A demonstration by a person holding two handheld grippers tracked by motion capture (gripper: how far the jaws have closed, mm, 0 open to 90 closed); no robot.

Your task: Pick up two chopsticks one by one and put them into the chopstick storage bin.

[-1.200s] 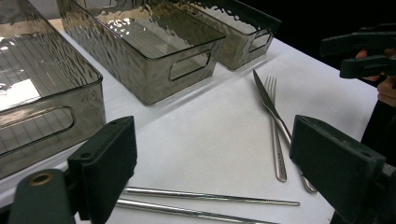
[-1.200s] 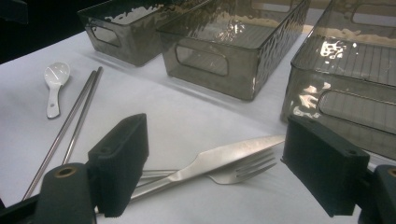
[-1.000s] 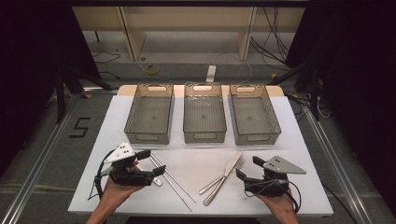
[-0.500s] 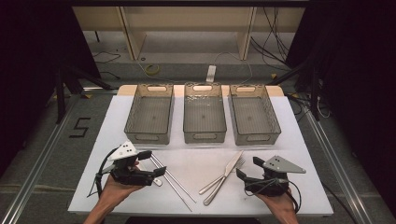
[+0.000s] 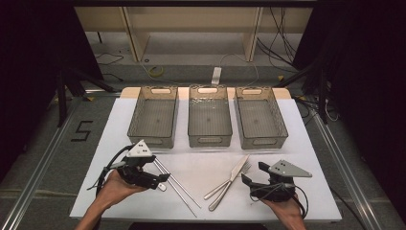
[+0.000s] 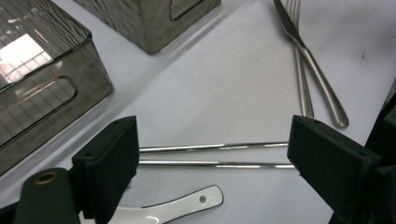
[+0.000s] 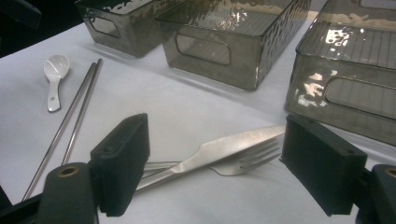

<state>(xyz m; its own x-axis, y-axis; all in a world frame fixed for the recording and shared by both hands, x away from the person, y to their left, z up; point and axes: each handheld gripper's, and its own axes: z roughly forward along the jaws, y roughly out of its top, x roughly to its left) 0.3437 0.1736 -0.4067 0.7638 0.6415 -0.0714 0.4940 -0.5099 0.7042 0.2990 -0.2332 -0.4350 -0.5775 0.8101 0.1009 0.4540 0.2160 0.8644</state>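
Note:
Two metal chopsticks [image 5: 179, 187] lie side by side on the white table, running across between the jaws of my left gripper [image 5: 160, 181], which is open just above them. In the left gripper view the chopsticks [image 6: 215, 156] cross between the jaws, with a white spoon [image 6: 177, 207] just below them. A knife [image 5: 232, 179] and a fork [image 5: 245, 167] lie crossed at centre right. My right gripper [image 5: 246, 181] is open beside them. In the right gripper view, the knife [image 7: 233, 144] and fork [image 7: 252, 161] lie between the jaws of the right gripper [image 7: 219, 140].
Three empty smoky plastic bins stand in a row at the back: left [image 5: 154, 120], middle [image 5: 209, 120], right [image 5: 260, 122]. The white table top [image 5: 210, 160] has bare room between the bins and the cutlery. Dark floor and cables surround the table.
My left gripper has shifted slightly to the right, over the chopsticks, and its top plate has tilted up. The right gripper and the cutlery have stayed put.

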